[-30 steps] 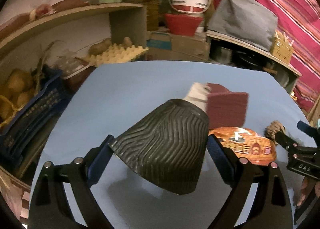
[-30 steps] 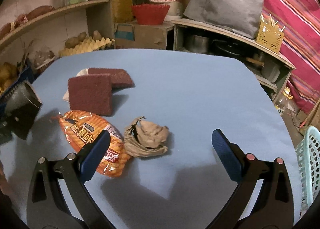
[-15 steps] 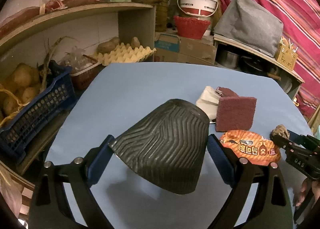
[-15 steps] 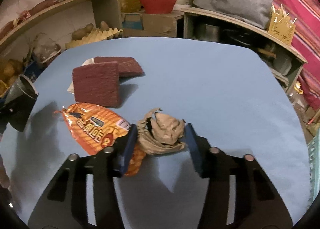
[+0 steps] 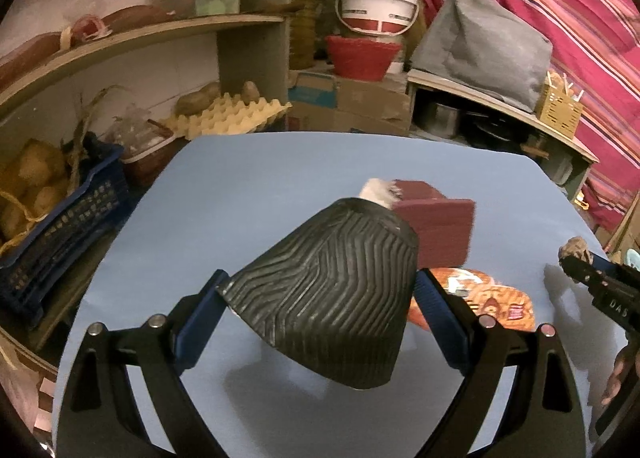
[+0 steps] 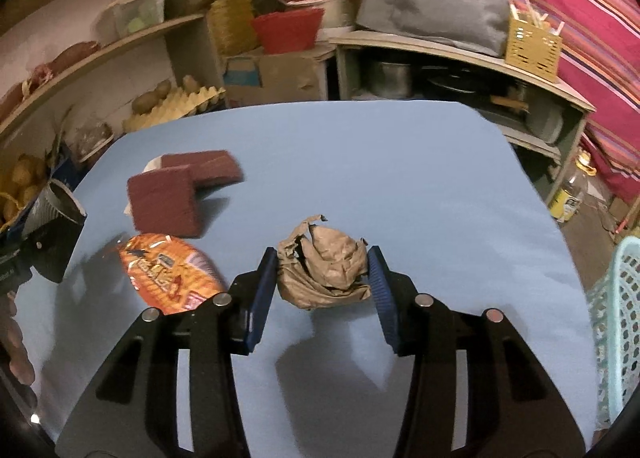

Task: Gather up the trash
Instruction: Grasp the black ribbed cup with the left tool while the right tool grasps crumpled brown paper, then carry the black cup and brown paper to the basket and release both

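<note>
Two grippers loaded. Left wrist view: my left gripper [image 5: 320,298] clamps the ribbed black cup [image 5: 324,294], tilted above the blue table [image 5: 256,186]. Right wrist view: my right gripper [image 6: 322,278] pinches the crumpled brown paper [image 6: 324,270] — lifted off the table, orange snack wrapper [image 6: 168,272] lying just left.

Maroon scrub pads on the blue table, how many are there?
2. One maroon pad lies nearer, just behind the orange snack wrapper. The other maroon pad sits behind it, partly overlapped, atop something white. More could be hidden underneath.
</note>
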Tool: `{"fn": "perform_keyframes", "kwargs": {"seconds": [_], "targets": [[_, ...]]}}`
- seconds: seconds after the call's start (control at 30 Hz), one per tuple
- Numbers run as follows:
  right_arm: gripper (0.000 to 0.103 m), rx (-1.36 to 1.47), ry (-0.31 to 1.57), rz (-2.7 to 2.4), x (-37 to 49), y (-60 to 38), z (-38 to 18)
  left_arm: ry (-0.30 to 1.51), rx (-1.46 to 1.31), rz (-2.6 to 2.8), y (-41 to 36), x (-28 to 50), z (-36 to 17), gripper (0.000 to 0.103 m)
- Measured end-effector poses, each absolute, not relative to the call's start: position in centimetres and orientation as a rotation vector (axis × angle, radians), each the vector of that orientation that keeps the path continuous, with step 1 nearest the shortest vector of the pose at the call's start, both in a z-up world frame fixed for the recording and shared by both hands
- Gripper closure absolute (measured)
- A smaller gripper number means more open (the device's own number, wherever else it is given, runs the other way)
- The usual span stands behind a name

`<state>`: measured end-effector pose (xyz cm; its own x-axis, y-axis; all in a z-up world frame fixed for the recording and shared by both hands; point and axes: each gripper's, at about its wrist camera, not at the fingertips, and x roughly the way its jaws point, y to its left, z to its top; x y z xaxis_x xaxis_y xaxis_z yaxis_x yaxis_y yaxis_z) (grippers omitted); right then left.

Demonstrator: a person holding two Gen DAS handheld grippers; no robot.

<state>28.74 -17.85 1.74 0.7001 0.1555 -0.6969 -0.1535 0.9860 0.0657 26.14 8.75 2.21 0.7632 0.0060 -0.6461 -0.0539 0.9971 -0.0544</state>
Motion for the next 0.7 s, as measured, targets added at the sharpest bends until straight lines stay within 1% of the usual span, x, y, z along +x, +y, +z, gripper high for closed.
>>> {"fn": "perform_keyframes", "kwargs": {"seconds": [0.37,0.7], "targets": [[0.057,0.027,0.742,0.098,26.6,-24.6,3.6,0.696,-0.027,-0.047,2.8,25.9,2.8,0.012],[0.057,0.069,0.718,0.020,23.9,-32.4,5.4,0.655,0.013,-0.109,-3.4,24.6,4.4,0.012]]}}
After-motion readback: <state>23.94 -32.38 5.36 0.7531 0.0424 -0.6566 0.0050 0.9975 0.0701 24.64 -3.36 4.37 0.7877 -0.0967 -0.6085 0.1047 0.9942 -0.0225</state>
